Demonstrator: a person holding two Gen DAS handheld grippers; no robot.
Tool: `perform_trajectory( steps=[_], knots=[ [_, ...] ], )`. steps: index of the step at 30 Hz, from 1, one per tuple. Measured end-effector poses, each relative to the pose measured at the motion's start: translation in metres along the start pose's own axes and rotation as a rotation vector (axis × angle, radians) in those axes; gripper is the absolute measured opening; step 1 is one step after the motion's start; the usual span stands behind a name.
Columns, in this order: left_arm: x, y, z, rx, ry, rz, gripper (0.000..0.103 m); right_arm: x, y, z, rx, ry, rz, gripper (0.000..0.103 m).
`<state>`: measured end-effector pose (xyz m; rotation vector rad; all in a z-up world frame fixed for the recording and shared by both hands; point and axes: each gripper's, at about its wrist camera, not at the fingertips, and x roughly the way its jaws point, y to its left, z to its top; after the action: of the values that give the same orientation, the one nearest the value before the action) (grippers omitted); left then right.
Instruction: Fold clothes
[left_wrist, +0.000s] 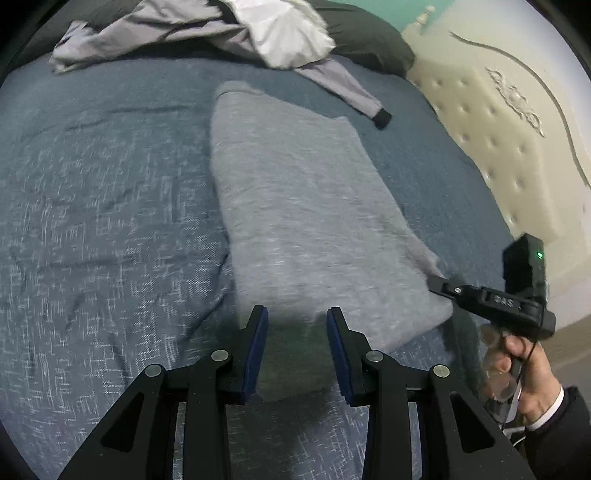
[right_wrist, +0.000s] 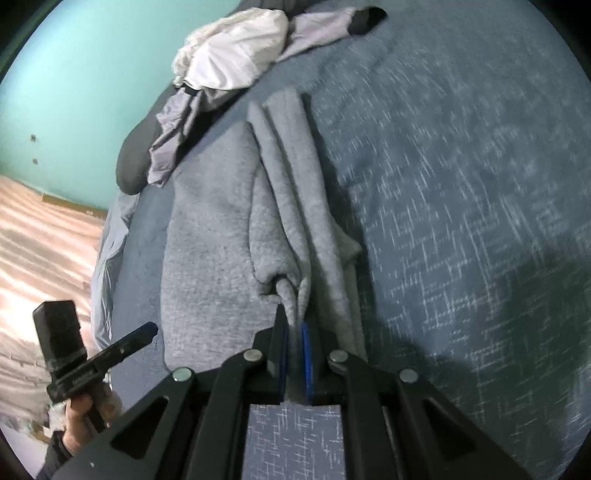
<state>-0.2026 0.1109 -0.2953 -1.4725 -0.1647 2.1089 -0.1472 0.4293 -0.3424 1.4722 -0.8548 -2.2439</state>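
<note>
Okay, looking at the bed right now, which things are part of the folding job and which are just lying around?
In the job:
- grey garment, partly folded on the bed
- right gripper, shut on its edge
- left gripper, open at its near end

Lying about:
- lilac jacket
- white cloth on top of it
- dark pillow
- blue bedspread
- headboard

In the left wrist view, the lilac jacket (left_wrist: 147, 33) and white garment (left_wrist: 291, 33) at the top run past the frame edge, and the dark pillow (left_wrist: 369, 40) lies partly under them. The right gripper (left_wrist: 436, 282) at lower right has its tips blurred against the grey garment (left_wrist: 306, 206). In the right wrist view, the blue bedspread (right_wrist: 461, 184) is smeared at the right, and the person's hand (right_wrist: 85, 417) is cut off at lower left.
</note>
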Motion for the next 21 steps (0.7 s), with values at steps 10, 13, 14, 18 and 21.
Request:
perform_trajectory(
  steps=[10, 13, 14, 18, 21],
  knots=[
    [0.019, 0.006, -0.003, -0.015, 0.027, 0.005, 0.036, 0.004, 0.003, 0.001, -0.006, 0.035, 0.01, 0.011],
    [0.019, 0.009, -0.004, -0.014, 0.025, 0.001, 0.036, -0.015, 0.006, 0.011, -0.012, 0.011, 0.007, 0.012],
    [0.02, 0.009, -0.004, -0.014, 0.022, -0.002, 0.036, -0.019, 0.008, 0.017, -0.024, -0.004, 0.003, 0.012],
    [0.02, 0.013, -0.007, -0.035, 0.012, -0.019, 0.036, -0.023, 0.018, 0.049, -0.066, -0.041, -0.012, 0.026],
    [0.02, 0.016, -0.006, -0.05, 0.017, -0.032, 0.036, -0.023, 0.025, 0.072, -0.096, -0.066, -0.021, 0.026]
  ],
)
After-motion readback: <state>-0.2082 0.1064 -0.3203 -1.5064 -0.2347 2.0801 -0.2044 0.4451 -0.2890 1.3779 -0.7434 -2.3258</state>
